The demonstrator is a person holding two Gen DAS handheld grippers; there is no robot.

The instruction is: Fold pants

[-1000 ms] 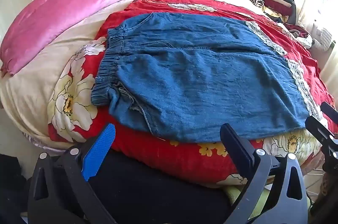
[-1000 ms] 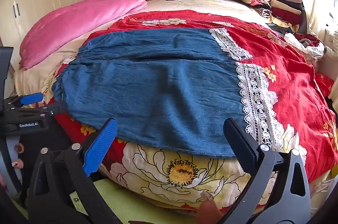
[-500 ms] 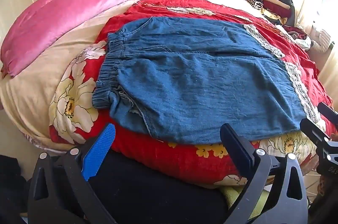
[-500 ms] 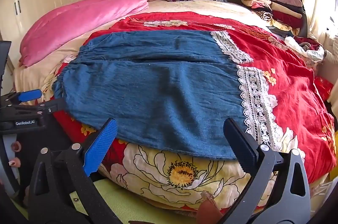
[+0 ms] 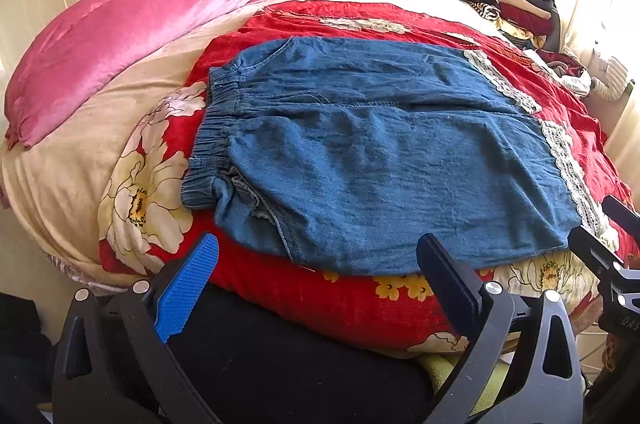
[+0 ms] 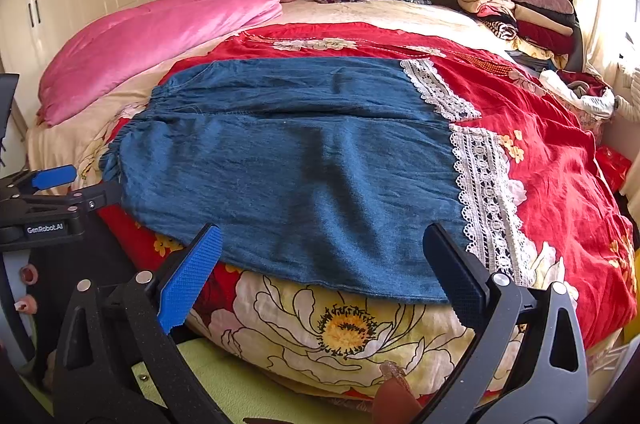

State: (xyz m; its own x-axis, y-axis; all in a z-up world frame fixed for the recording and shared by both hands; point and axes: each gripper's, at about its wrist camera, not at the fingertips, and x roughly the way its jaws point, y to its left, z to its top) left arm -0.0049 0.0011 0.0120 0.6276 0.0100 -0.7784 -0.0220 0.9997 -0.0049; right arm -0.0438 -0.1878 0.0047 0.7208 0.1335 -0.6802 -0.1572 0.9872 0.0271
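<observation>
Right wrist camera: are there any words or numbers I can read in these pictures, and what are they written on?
"GenRobot.AI": white letters on the black body of the left gripper, seen at the left edge of the right wrist view.
"DAS": partial letters, cut off, on the right gripper at the edge of the left wrist view.
Nothing else is readable.

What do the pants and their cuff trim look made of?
The pants look like soft, thin denim or chambray: matte blue, faint weave, light stitching, lying limp with shallow wrinkles, gathered at the elastic waistband. The cuff trim looks like white openwork lace, likely cotton; the fiber can't be told.
</observation>
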